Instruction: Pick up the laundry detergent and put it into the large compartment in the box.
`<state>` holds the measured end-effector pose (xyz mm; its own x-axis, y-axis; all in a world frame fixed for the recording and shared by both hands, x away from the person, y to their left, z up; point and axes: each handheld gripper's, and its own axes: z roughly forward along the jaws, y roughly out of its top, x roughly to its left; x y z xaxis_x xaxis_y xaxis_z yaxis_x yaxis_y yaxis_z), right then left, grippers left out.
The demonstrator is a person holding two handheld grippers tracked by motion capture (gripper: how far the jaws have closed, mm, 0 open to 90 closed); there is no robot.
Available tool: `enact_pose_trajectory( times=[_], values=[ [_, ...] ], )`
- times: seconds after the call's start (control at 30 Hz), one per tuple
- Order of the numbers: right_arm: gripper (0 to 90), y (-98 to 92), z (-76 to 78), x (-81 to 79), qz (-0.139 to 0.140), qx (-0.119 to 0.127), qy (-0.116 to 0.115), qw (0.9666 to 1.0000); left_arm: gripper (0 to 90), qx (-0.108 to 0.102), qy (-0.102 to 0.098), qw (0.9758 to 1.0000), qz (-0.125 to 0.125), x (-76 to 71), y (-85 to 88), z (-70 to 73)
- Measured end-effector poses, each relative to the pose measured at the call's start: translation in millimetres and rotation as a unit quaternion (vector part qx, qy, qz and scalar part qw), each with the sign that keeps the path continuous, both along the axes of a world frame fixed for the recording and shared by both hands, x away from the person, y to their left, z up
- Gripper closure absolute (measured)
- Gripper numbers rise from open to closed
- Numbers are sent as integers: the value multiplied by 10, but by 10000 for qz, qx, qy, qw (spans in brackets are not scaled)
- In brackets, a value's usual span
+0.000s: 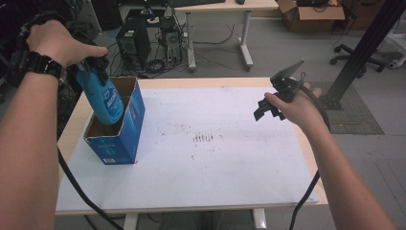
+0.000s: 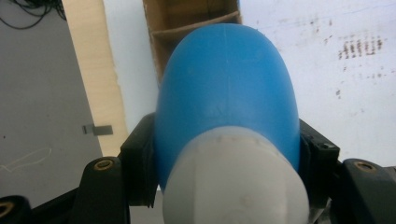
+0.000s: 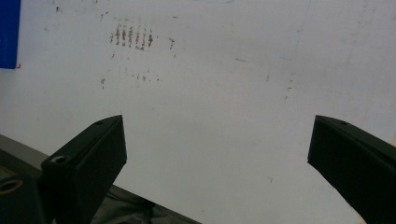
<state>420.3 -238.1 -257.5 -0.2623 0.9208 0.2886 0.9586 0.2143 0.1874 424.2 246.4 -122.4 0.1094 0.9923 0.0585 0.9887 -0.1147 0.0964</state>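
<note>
A blue bottle (image 1: 106, 99) with a white cap stands tilted with its lower end inside an open blue cardboard box (image 1: 122, 139) at the table's left. My left gripper (image 1: 91, 64) is shut on the bottle's upper part. In the left gripper view the bottle (image 2: 226, 98) sits between both black jaws, above the box's brown inside (image 2: 187, 23). My right gripper (image 1: 268, 108) hovers over the right side of the white sheet, open and empty. Its wide-apart jaws frame bare sheet in the right gripper view, around the right gripper (image 3: 217, 140).
A white sheet (image 1: 206, 158) with dark smudges (image 1: 205, 138) covers the wooden table. Beyond the far edge stand a computer tower (image 1: 134, 43) with tangled cables and another desk (image 1: 220, 28). A black metal post (image 1: 364, 48) rises at the right.
</note>
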Motion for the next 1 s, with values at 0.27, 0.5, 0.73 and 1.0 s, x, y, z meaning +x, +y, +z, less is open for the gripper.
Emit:
enact_pose_trajectory(
  times=[0.27, 0.5, 0.73, 1.0],
  values=[
    [46, -43, -128, -3, -33, 7, 89, 10000, 378, 2, 175, 9998, 53, 36, 74, -319],
    [46, -47, -218, -4, -13, 26, 134, 9999, 377, 25, 340, 9994, 106, 65, 115, -620],
    [46, -60, -278, -7, -9, 14, 163, 9999, 378, 62, 433, 9990, 120, 89, 132, -852],
    [45, -68, -325, -19, -18, 29, 195, 9998, 378, 19, 509, 9986, 131, 98, 110, -1080]
  ],
)
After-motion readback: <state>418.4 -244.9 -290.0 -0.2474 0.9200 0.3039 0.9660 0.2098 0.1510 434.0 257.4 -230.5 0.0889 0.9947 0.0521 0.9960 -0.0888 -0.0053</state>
